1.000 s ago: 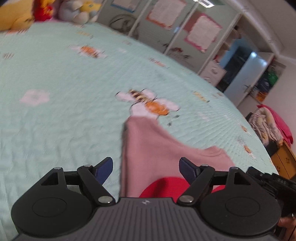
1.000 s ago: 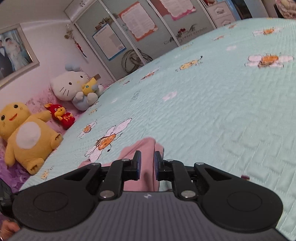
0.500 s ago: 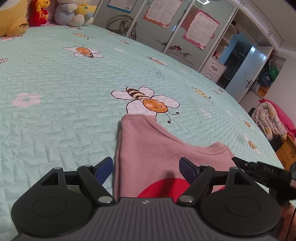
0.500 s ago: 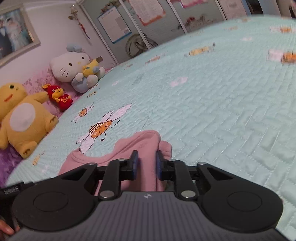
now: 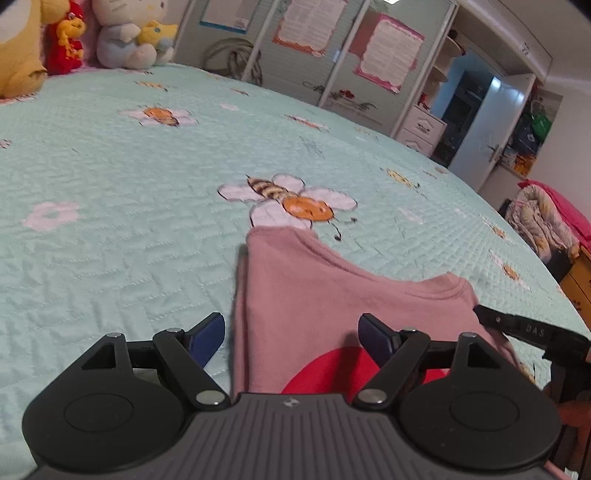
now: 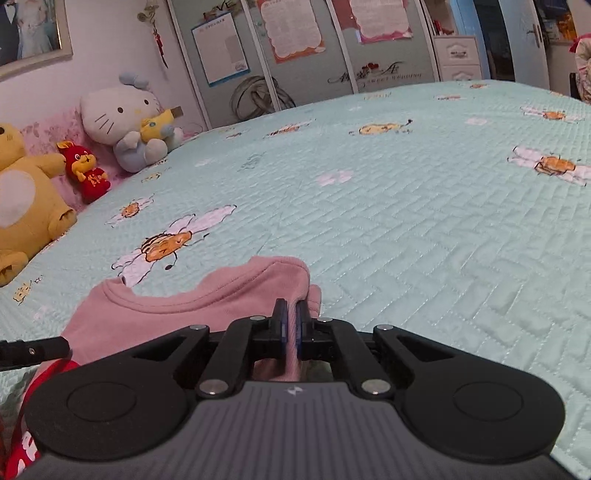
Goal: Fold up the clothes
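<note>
A pink shirt (image 5: 332,295) is lying on the mint-green quilted bedspread (image 5: 110,221), close in front of both grippers, with a red printed patch (image 5: 332,373) showing on its near part. No box, basket or other container is showing in either view; the bedspread alone is bearing the garment. The left gripper (image 5: 293,334) is hovering over the shirt with its blue-tipped jaws spread wide, holding nothing, the left fingertip over the bedspread beside the shirt's left edge and the right one over the pink cloth. The right gripper (image 6: 290,326) is clenching a bunched fold of the pink shirt (image 6: 221,295) between its closed jaws, at the garment's right-hand edge near the neckline. In the left wrist view the shirt's long axis is running away from the camera, its far corner touching a printed bee-and-flower motif (image 5: 291,203), while the ribbed neckline (image 5: 443,290) is lying toward the right. At the head of the bed, well apart from the shirt, a Hello Kitty plush (image 6: 125,122), a small red plush (image 6: 86,171) and a yellow bear plush (image 6: 26,199) are sitting against the wall. Wardrobe doors with posters (image 6: 291,29) are standing beyond the bed, and a heap of clothing (image 5: 543,225) is lying off its right side.
</note>
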Available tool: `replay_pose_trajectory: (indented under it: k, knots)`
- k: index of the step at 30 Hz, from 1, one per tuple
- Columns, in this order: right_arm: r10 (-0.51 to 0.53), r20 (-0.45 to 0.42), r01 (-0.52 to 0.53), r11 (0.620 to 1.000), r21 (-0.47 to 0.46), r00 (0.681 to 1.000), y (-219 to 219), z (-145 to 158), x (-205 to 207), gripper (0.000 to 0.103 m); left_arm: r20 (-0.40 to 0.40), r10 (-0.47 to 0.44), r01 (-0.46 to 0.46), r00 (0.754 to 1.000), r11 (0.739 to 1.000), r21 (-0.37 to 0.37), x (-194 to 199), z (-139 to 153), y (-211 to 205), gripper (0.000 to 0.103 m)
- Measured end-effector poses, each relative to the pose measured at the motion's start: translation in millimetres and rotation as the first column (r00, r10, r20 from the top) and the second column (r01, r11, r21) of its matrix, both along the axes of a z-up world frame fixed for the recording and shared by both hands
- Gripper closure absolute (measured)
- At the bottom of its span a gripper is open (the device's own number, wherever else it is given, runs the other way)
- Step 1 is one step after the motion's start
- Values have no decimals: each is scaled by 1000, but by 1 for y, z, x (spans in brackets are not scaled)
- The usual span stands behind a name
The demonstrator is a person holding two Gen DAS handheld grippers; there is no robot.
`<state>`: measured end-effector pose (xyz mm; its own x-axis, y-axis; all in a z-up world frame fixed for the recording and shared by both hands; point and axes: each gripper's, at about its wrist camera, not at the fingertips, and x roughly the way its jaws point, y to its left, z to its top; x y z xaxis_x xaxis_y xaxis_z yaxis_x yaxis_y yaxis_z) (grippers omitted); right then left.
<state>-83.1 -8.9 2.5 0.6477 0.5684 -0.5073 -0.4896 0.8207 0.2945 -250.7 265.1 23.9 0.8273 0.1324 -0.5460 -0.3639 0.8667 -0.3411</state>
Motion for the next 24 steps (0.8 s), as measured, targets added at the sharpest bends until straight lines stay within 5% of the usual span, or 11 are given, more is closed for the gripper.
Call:
replay_pose_trajectory:
  k: [5, 8, 11, 13, 14, 15, 16, 24]
  knots:
    - [-42, 78, 39, 998, 50, 996, -9, 30, -21, 89, 76, -44, 43, 996, 999, 15, -9, 22, -14, 20]
    - [94, -22, -88, 980, 181, 995, 5, 40, -20, 89, 70, -112, 111, 991, 994, 20, 9, 29, -26, 22]
    - [231, -202, -159, 934, 319, 952, 26, 26, 4, 89, 88, -167, 168, 982, 986, -5, 37, 27, -34, 27]
    - [237, -303, -122, 927, 354, 923, 34, 3, 28, 89, 66, -204, 204, 977, 979, 3, 59, 17, -40, 45]
    - [227, -310, -105, 926, 363, 923, 32, -8, 35, 103, 36, -221, 221, 975, 975, 10, 69, 8, -42, 66]
    - [215, -313, -89, 924, 372, 925, 29, -18, 40, 103, 6, -238, 238, 971, 971, 18, 79, -1, -44, 88]
    - [203, -316, -72, 922, 380, 927, 26, -29, 46, 103, -11, -245, 245, 969, 969, 17, 84, -9, -46, 92]
    - [121, -329, 32, 906, 423, 937, 9, -32, 41, 103, 3, -242, 242, 970, 969, 45, 79, -5, -48, 86]
